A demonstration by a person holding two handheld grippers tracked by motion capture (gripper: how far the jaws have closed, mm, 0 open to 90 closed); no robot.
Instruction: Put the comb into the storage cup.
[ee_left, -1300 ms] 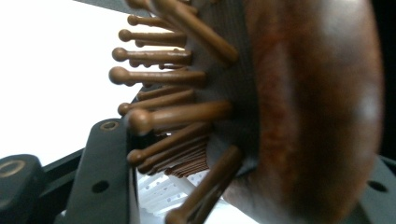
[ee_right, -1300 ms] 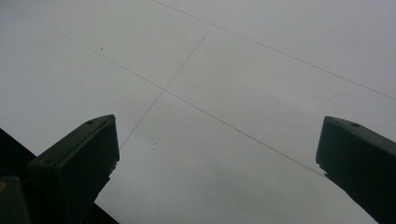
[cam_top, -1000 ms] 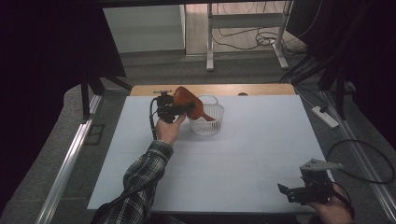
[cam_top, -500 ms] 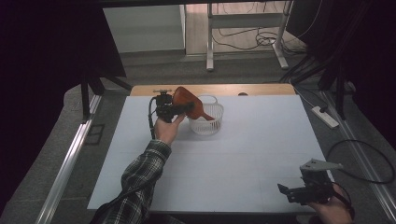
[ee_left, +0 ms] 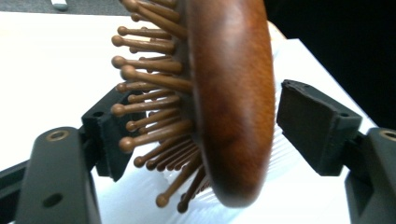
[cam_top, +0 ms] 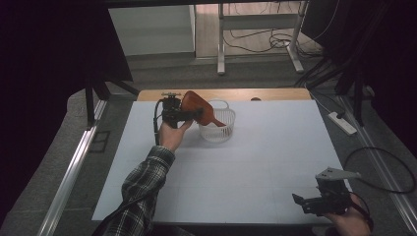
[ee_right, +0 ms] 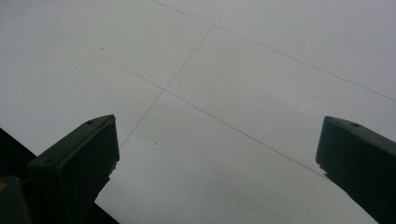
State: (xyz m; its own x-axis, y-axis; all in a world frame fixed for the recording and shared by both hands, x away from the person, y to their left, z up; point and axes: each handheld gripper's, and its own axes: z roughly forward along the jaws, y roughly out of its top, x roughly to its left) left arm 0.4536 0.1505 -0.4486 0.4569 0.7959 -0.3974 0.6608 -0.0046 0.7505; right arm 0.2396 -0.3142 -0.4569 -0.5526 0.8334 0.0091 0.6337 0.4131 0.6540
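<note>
Apparently the step in hand is releasing the reddish-brown wooden paddle hairbrush [ee_left: 233, 93] into the white ribbed plastic basket [cam_top: 219, 129]: the left gripper [ee_left: 201, 135] has just been opening, pads clear, brush between them, handle resting in the basket. Next: back away. The right gripper [ee_right: 217, 154] hangs wide, empty.

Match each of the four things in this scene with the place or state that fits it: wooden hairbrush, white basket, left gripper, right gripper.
Things:
1. wooden hairbrush
2. white basket
3. left gripper
4. right gripper

Places or states:
A. near corner of the table, jaws wide with nothing between them
B. stands on the far part of the white table
C. jaws apart on either side of the brush head
D. handle slants down into the basket

Pairs: 1-D, 2-B, 3-C, 4-A
</note>
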